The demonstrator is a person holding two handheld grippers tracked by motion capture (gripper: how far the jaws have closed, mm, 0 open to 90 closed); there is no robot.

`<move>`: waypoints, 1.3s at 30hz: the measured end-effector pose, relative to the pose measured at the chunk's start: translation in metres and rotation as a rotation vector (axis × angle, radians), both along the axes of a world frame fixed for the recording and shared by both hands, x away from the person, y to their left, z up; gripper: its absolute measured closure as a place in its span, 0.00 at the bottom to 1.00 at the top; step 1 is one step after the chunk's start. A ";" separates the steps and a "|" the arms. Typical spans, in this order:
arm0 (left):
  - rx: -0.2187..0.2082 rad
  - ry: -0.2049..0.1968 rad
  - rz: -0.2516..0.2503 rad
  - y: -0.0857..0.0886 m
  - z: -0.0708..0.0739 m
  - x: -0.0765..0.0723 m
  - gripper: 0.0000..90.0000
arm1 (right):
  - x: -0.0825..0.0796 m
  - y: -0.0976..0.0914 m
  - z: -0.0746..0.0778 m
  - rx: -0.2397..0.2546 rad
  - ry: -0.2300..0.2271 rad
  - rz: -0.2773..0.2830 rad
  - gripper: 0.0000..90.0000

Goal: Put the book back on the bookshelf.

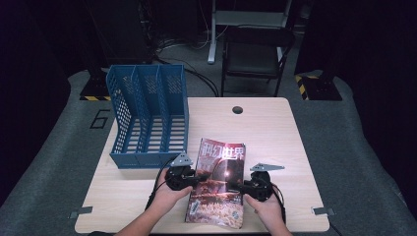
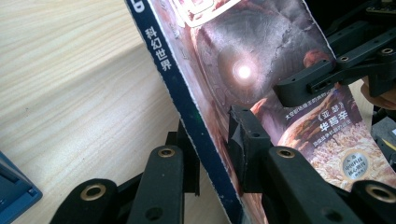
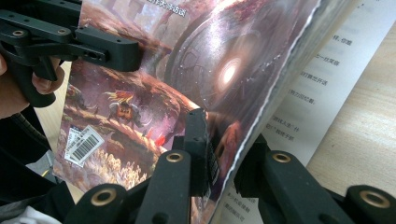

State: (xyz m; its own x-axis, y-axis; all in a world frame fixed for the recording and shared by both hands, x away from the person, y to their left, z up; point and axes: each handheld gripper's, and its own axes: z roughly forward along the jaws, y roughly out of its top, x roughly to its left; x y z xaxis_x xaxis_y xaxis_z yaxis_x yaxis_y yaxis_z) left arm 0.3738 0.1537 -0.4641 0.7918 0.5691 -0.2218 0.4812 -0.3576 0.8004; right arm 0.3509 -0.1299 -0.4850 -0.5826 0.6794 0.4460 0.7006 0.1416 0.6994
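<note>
A glossy magazine with a dark blue spine and a reddish science-fiction cover (image 1: 219, 184) is held between two hand-held black tools above the near middle of the pale wooden desk (image 1: 275, 132). The left tool (image 1: 195, 178) grips the magazine at its spine edge: in the left gripper view the two black jaws stand close together with the blue spine (image 2: 187, 112) clamped between their pads, one pad on the front cover, the other behind the spine. The right tool (image 1: 241, 186) grips the opposite, open edge: in the right gripper view its jaws are likewise nearly closed, one pad pressing on the cover (image 3: 154, 93), the other on the underside, where a printed inner page (image 3: 322, 74) fans away to the side. Each gripper view also shows the other tool's jaw lying across the cover farther off. In the high view the magazine is tilted, its title end raised and pointing away from the person, its lower end near the desk's front edge. A person's hands come in from the desk's near side, one behind each tool. A blue plastic three-slot file rack (image 1: 147, 118) stands at the desk's far left, just beyond the left tool and apart from the magazine.
</note>
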 end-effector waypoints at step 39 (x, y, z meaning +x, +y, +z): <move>-0.038 -0.086 -0.015 0.007 0.034 -0.014 0.88 | -0.007 0.006 0.024 -0.011 -0.094 0.046 0.92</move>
